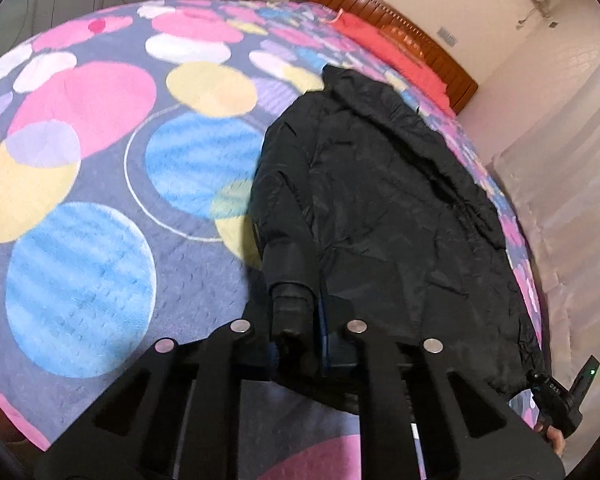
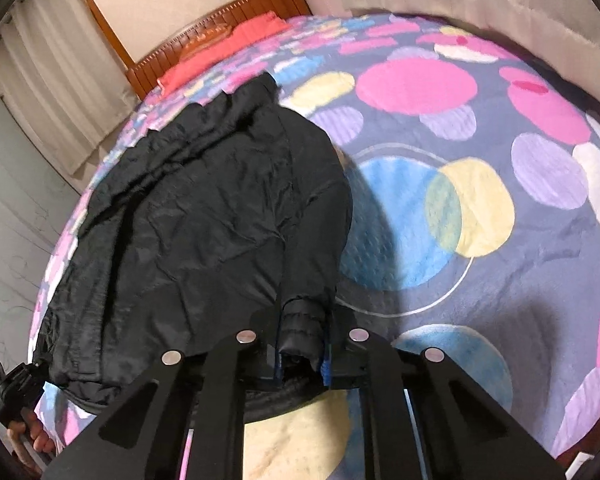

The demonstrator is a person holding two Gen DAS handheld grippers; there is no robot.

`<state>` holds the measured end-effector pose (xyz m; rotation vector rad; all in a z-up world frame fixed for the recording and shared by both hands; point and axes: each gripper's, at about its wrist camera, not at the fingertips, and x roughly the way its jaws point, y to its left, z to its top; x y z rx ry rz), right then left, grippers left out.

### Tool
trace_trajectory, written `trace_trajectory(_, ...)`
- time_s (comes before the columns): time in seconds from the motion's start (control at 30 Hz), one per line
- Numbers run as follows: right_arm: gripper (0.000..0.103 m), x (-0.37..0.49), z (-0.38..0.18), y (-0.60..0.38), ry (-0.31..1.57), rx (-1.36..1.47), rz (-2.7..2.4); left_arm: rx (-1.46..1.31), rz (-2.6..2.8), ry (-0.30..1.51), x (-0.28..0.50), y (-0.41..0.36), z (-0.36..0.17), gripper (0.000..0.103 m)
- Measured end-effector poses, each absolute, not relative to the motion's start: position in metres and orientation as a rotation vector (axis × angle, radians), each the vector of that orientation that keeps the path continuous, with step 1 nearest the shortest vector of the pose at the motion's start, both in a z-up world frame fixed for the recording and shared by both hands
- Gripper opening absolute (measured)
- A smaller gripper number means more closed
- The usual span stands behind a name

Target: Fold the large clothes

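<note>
A large black padded jacket [image 1: 380, 200] lies spread on a bed, its hood end pointing toward the headboard. In the left wrist view my left gripper [image 1: 296, 328] is shut on a ribbed sleeve cuff [image 1: 290, 308] at the jacket's near left side, and the sleeve runs up from the jaws. The right wrist view shows the same jacket [image 2: 200, 220] left of centre. There my right gripper [image 2: 302, 352] is shut on a quilted sleeve cuff [image 2: 302, 320] at the jacket's near right side. Each cuff fills the gap between the blue-padded fingers.
A blanket [image 1: 100, 160] [image 2: 500, 280] with big coloured circles covers the bed. At its far end are a wooden headboard [image 1: 420, 32] [image 2: 228, 4] and red bedding [image 1: 380, 40] [image 2: 236, 36]. Curtains [image 1: 572, 200] [image 2: 40, 80] hang close beside the jacket's side. A hand [image 2: 32, 444] with a black device [image 1: 560, 396] shows at the hem corner.
</note>
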<state>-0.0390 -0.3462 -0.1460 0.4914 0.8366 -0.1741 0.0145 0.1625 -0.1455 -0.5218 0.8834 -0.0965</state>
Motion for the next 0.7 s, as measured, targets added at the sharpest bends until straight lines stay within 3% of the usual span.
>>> trace_trajectory(0.4,0.012,-0.074,-0.102,-0.337,0.772,0.503,-0.109,-0.54,-0.138,0.831,-0.029,0.181,-0.101,0.012)
trace_trajectory(0.7,0.012,-0.049,-0.076,-0.339,0.694,0.544,-0.039,-0.525,-0.171,0.754,-0.005,0.175,-0.063,0.012)
